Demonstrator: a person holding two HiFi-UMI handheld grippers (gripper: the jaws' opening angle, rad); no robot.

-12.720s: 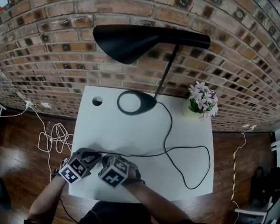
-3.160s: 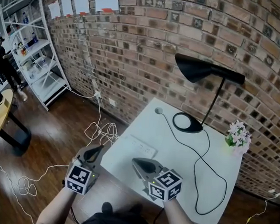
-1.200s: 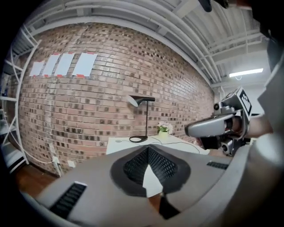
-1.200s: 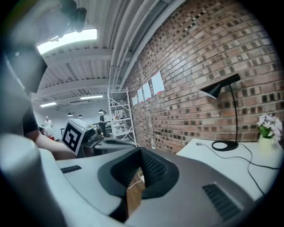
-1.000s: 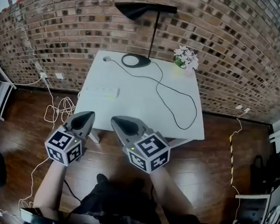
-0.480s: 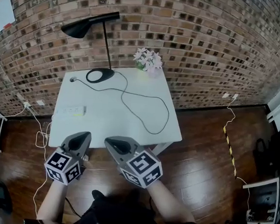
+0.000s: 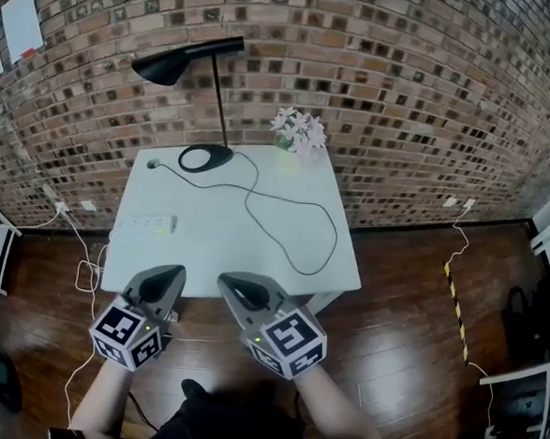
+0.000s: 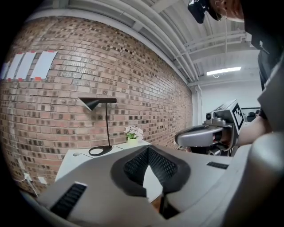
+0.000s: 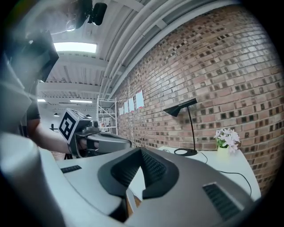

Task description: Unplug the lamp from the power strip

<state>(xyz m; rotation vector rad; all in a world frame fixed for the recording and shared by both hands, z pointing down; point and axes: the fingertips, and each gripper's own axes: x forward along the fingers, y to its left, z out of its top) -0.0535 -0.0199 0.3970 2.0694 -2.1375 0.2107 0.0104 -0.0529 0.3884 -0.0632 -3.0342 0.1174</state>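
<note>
both tools are held low in the head view, over the wooden floor [image 7: 410, 308] and short of the near edge of the white surface [image 7: 207, 247], touching nothing on it. the left tool [image 7: 164, 274] sits at lower left of centre. its own view shows the jaws brought together at the tips with nothing between them: closed and empty. the right tool [image 7: 232, 284] sits just beside it at lower centre. its own view likewise shows the jaws meeting at the tips, closed and empty. both tools point toward the surface. the lamp [image 7: 179, 64] stands at the far left corner of the surface, against the brick wall [image 7: 379, 80], with its black shade reaching toward the upper left of the frame and its round base resting on the surface. the black cord [image 7: 333, 235] leaves the base and lies in a wide loop across the right half of the surface, apart from the power strip; where its end lies cannot be made out. the power strip [image 7: 146, 224], white, lies flat near the left edge of the surface, about midway between the far and near edges. a white cable [image 7: 88, 268] lies coiled on the floor just left of the surface. a small pot of pale flowers [image 7: 298, 131] stands at the far edge, right of the lamp base.
</note>
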